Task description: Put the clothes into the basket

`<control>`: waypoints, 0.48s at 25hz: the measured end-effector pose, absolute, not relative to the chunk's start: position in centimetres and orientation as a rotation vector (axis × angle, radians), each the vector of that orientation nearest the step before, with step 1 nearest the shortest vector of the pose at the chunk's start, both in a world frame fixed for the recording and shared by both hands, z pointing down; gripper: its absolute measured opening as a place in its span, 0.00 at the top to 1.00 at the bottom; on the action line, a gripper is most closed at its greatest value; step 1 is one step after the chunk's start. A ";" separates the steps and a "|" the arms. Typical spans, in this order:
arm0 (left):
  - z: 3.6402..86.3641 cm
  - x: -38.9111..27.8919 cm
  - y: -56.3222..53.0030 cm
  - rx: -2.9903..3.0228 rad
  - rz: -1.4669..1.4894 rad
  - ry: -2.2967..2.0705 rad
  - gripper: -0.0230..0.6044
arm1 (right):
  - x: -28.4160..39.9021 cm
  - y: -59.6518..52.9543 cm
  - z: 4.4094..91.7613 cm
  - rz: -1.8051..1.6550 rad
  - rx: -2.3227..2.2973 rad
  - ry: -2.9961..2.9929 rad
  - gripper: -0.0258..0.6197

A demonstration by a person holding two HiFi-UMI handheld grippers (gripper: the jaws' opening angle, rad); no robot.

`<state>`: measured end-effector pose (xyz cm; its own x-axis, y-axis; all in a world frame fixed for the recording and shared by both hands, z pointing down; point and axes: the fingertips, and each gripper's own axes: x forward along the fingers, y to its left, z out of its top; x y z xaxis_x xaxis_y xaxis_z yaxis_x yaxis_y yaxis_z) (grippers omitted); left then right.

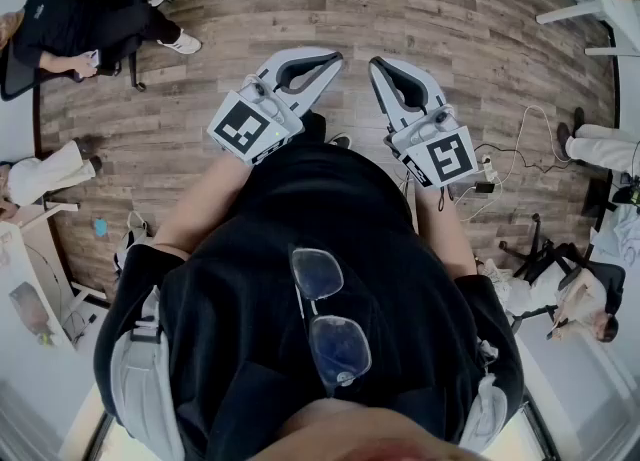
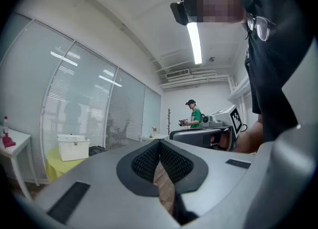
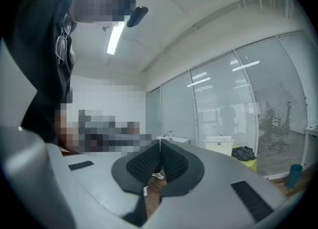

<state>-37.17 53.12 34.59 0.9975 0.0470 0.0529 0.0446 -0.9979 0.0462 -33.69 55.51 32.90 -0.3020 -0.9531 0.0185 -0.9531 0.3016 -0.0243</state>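
In both gripper views a white laundry basket [image 2: 73, 146] [image 3: 219, 143] stands far off on a yellow-green table [image 2: 55, 166] [image 3: 251, 164]. A dark heap of clothes [image 2: 97, 149] [image 3: 244, 152] lies beside the basket on that table. Neither shows in the head view. There my left gripper [image 1: 336, 56] and right gripper [image 1: 376, 63] are held close to my chest, above the wooden floor. In its own view the left gripper [image 2: 159, 142] has its pads meeting, shut and empty. The right gripper [image 3: 160, 142] is likewise shut on nothing.
A seated person [image 1: 90, 9] is at the head view's upper left, another person [image 1: 585, 299] at its right, and cables [image 1: 500, 169] lie on the floor. A person in green [image 2: 194, 114] stands far back. A blue cup [image 3: 294, 174] is near the yellow-green table.
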 end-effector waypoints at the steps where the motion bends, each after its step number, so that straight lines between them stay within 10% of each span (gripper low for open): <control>1: 34.6 -37.2 53.2 3.095 0.090 0.075 0.95 | -33.7 55.5 32.9 0.048 1.855 -2.529 0.91; 12: 34.0 -36.9 50.0 3.084 0.089 0.030 0.95 | -32.7 53.0 32.9 0.097 1.860 -2.512 0.91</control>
